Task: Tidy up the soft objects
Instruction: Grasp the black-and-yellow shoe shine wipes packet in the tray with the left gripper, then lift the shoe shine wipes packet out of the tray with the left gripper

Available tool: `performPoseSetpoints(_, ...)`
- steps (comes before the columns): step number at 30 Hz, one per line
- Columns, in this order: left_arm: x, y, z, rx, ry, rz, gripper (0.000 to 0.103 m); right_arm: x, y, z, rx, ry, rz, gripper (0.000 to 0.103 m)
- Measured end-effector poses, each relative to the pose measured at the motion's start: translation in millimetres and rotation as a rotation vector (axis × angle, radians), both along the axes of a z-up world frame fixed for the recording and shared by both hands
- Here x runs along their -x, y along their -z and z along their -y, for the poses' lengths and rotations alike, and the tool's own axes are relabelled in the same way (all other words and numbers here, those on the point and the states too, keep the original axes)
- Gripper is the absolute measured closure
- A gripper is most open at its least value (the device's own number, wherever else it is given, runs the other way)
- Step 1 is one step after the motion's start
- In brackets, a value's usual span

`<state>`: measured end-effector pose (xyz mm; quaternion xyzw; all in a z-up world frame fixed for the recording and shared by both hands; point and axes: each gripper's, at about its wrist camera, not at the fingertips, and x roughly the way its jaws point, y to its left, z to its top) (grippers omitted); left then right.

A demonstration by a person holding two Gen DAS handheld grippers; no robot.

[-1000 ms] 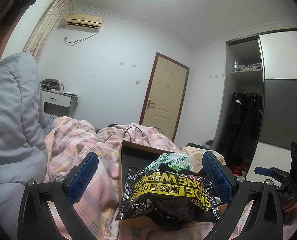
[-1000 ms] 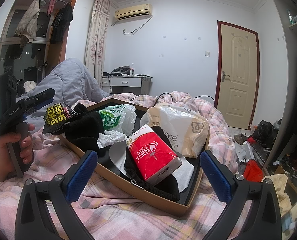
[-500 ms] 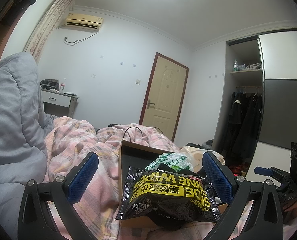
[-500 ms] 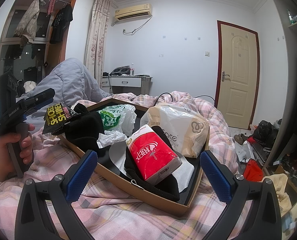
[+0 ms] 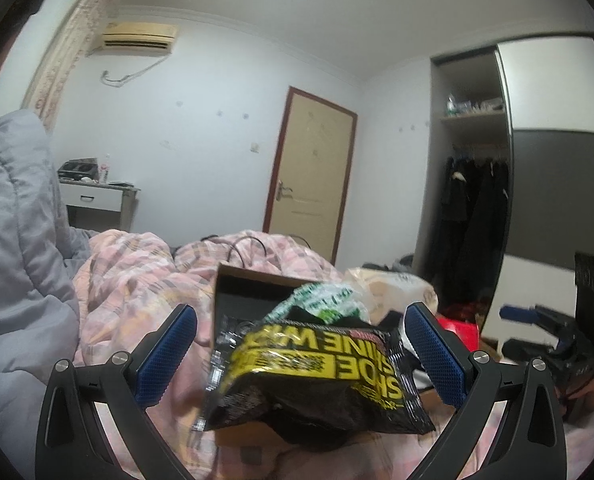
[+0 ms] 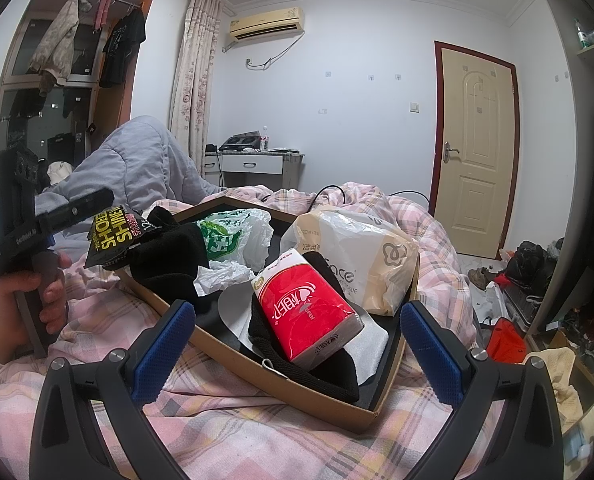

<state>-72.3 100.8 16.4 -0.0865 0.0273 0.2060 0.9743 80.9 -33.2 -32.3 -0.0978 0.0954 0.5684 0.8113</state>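
Bedroom setting: a pink plaid quilt (image 6: 257,432) covers the bed and carries a shallow cardboard box (image 6: 289,390) of soft goods, with a cream door (image 6: 475,148) and a wall air conditioner (image 6: 267,24) behind. At far left of the right wrist view, a hand (image 6: 21,304) grips the handle of the left gripper (image 5: 301,354), which points toward the box's near-left corner. Compared with half a second ago, the left wrist view is blurred and the black-and-yellow wipes pack (image 5: 317,376) sits slightly lower and tilted between the jaws, which suggests the left gripper has begun closing in on it; the jaws are spread wide and hold nothing, the pads flanking the pack without touching it. This likely marks the start of a pick. The pack, perched on a black knitted garment (image 6: 169,256) at the box edge, reads "SHOE SHINE WIPES" in part, with smaller Chinese characters not legible. Further right lie a green-and-white plastic bag (image 6: 233,238), then a red tissue pack (image 6: 307,310) bearing white Chinese script and the word "OPEN", then a beige tissue bag (image 6: 361,258) printed "TISSUE" and "…ace". The right gripper (image 6: 297,344) hovers before the box, jaws wide apart and empty.
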Motion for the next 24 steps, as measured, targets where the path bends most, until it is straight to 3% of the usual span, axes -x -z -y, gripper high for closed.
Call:
performPoseSetpoints(8,-31.6,11.1,5.4,-0.012,0.009,-0.187,0.0,-0.6,0.0,0.1,0.0,0.0,0.0,0.001)
performPoseSetpoints(19,-34.3,16.0,-5.0,0.047,0.039,-0.221,0.001,-1.2,-0.3,0.3,0.0,0.0,0.0,0.001)
performPoseSetpoints(24,-31.0,14.7,-10.7,0.077,0.06,-0.207,0.01,-1.2,-0.3,0.3,0.0,-0.001,0.0,0.001)
